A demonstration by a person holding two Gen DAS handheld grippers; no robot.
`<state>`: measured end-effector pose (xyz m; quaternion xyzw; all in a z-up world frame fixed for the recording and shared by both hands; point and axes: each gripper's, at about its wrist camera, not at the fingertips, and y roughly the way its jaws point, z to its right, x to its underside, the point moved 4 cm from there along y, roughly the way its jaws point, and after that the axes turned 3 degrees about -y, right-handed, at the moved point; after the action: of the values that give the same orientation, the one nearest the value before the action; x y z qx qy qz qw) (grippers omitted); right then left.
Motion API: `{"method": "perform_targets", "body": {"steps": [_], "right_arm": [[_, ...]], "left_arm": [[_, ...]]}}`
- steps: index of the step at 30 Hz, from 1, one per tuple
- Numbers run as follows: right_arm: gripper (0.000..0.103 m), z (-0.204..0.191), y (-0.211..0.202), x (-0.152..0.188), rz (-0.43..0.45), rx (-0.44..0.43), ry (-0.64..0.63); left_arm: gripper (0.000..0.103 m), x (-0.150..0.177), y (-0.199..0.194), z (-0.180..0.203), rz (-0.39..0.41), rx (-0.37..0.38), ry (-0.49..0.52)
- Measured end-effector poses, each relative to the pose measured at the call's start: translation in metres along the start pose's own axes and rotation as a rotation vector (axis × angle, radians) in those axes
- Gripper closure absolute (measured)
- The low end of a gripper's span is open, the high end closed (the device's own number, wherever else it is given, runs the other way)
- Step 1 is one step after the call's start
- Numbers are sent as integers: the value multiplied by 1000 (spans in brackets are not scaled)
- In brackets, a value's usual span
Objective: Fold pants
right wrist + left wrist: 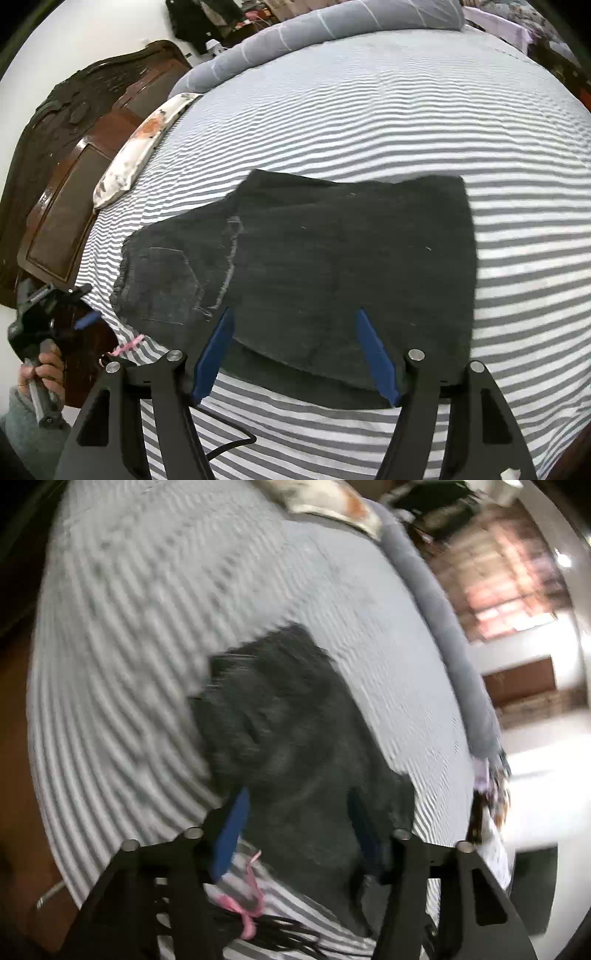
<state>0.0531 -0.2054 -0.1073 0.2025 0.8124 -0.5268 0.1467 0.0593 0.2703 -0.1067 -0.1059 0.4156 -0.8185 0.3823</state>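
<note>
Both the left gripper (297,812) and right gripper (295,332) gape wide over dark folded pants (332,266) on the striped bed (369,129); no legible writing.

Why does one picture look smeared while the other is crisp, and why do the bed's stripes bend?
Left wrist view: motion blur smears the pants and striped sheet. Right wrist view: sharp, showing seams on the pants. In both, the fisheye lens bows the stripes; the window glares.
</note>
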Motion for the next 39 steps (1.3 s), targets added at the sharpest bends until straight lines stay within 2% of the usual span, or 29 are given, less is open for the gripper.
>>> {"method": "perform_targets", "body": {"steps": [5,13,17,21,23,26,30,31,32,33,34,37,39], "right_arm": [[35,-16,5,-8,-3,-17,-27],[35,-18,19,-12,-33,3,-30],[35,-19,30,-10,-63,24,-36],[35,-23,40,-10,-87,36,-52],[35,-25,44,-10,-97,40,-62],[35,-31,49,-11,-109,46,-79],[35,-38,50,-14,-110,49,-94],[35,-39,49,-14,-106,48,-94],[35,-40,48,-14,-102,43,-93],[35,-41,45,-14,-94,36,-90],[35,-42,43,-14,-87,32,-88],[35,-43,38,-12,-74,25,-83],[35,-42,33,-11,-65,19,-76]], "left_arm": [[41,-6,22,-38,-23,-17,-115],[41,-28,45,-50,23,21,-147],[41,-44,54,-42,62,45,-119],[41,-55,64,-36,100,17,-83],[41,-60,74,-38,101,3,-88],[41,-66,82,-42,122,22,-102],[33,-73,89,-32,139,2,-59],[34,-73,90,-29,141,-14,-37],[41,-71,89,-26,147,-39,-5],[62,-69,87,-25,160,-61,21],[71,-67,86,-25,156,-58,29],[80,-66,76,-21,161,-19,5],[81,-62,67,-9,181,-22,35]]}}
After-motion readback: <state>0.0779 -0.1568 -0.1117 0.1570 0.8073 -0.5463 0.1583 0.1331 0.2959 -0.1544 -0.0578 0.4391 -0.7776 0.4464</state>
